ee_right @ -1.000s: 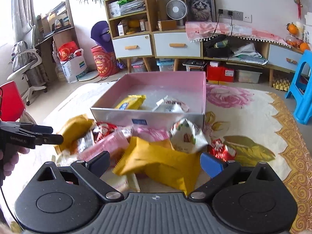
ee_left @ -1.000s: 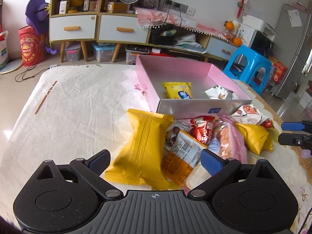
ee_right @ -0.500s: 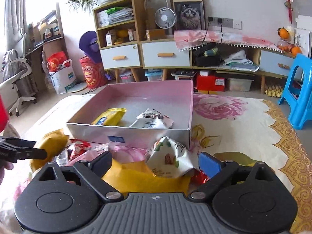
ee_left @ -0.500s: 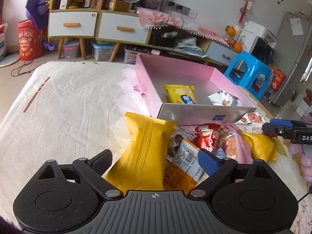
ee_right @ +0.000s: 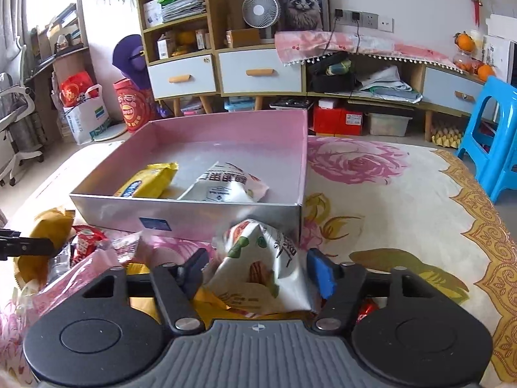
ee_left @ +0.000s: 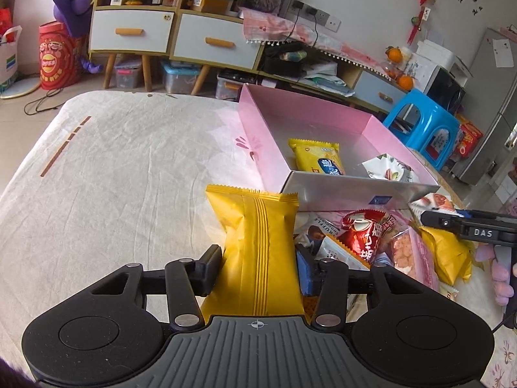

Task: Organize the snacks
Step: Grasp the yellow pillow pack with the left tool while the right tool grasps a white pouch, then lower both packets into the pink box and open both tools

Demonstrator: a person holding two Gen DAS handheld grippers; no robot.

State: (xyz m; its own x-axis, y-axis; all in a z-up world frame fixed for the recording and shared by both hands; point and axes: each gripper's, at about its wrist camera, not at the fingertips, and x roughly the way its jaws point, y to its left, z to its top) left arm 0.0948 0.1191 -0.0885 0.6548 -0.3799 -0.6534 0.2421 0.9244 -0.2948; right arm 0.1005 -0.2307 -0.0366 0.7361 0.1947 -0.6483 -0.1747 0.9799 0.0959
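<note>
A pink box with a silver front wall stands on the cloth-covered table and holds a yellow packet and a white nut packet. My left gripper is shut on a large yellow snack bag in front of the box. My right gripper is shut on a white nut packet just before the box's front wall. A pile of snacks lies between the two grippers. The right gripper also shows in the left wrist view.
The floral tablecloth spreads to the right of the box and a plain cloth to its left. A blue stool stands beyond the table's right edge. Cabinets line the far wall.
Both grippers moved forward into the pile and closed. The left one closed on the yellow bag, the right one on the white nut packet.
</note>
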